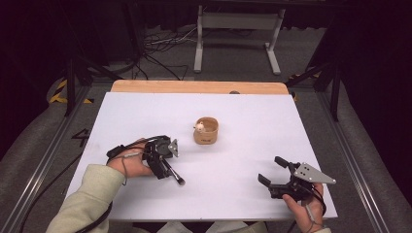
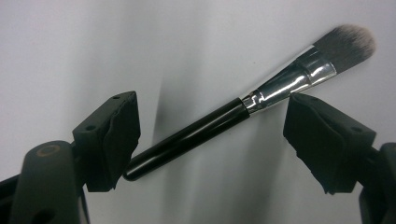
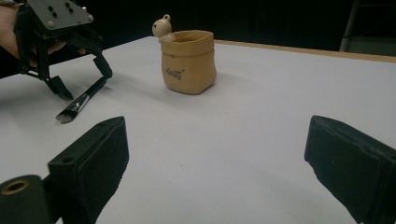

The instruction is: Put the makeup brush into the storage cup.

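Nearest, the right gripper hovers with fingers wide, holding nothing; the left gripper straddles the makeup brush lying on the white desk, fingers apart, near the tan pot.

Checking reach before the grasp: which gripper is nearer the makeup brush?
Left. The left gripper stands over the makeup brush, which lies on the table between its open jaws. The right gripper sits well off to the brush's right, open and holding nothing.
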### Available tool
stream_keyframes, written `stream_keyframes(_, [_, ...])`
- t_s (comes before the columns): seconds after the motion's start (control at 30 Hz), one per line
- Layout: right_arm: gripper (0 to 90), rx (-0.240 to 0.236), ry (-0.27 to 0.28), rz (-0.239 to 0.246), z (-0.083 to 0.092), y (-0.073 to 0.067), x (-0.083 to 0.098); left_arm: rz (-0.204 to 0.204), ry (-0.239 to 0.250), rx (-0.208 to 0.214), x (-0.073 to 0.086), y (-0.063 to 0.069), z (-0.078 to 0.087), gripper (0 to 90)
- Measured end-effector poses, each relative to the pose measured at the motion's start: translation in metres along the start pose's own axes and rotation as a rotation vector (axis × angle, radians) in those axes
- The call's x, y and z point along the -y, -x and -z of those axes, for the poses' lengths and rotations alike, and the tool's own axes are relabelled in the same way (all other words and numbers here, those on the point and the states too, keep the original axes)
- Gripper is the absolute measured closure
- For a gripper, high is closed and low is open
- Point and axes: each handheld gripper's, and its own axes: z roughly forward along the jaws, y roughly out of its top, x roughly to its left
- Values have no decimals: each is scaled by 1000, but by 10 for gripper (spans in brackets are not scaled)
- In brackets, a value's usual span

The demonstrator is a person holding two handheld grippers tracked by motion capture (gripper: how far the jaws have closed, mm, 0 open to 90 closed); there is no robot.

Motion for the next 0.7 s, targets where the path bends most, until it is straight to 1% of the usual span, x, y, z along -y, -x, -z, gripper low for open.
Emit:
stream_keyframes(0.07, [63, -3, 0, -4, 0, 0, 0, -1, -14, -2, 0, -1, -1, 206])
stream_keyframes(0.1, [63, -3, 1, -5, 0, 0, 0, 0, -13, 1, 1, -1, -1, 209])
stream_keyframes(0.13, [63, -4, 1, -5, 0, 0, 0, -7, -17, 0, 1, 0, -1, 214])
stream_keyframes(0.2, [63, -7, 0, -7, 0, 0, 0, -14, -25, -9, 0, 1, -2, 237])
stream_keyframes(0.27, [63, -10, -2, -5, -1, 0, 1, -22, -43, -17, -1, 2, -2, 276])
stream_keyframes(0.3, [64, -12, -3, -5, -1, 0, 1, -21, -55, -18, -1, 2, -1, 310])
stream_keyframes(0.33, [66, -15, -3, -6, -2, 0, 1, -6, -55, -2, -1, 2, -1, 335])
stream_keyframes(0.4, [66, -21, -6, -11, -2, 0, 1, 0, -64, 13, -2, 2, -1, 393])
stream_keyframes(0.5, [67, -20, -4, -12, -2, 0, 1, -11, -81, 31, -4, 4, 0, 491])
stream_keyframes(0.53, [67, -23, -4, -11, -2, 0, 1, -10, -85, 37, -5, 5, 0, 521])
stream_keyframes(0.57, [67, -23, -4, -11, -2, 0, 1, -20, -96, 41, -6, 6, 1, 552])
stream_keyframes(0.63, [67, -28, -4, -15, -3, 0, 1, -21, -103, 54, -8, 8, 0, 611])
stream_keyframes(0.67, [67, -31, -3, -18, -3, 0, 1, -30, -109, 52, -9, 9, 0, 632])
stream_keyframes(0.7, [67, -34, -4, -21, -3, 0, 1, -23, -115, 61, -9, 10, 1, 662])
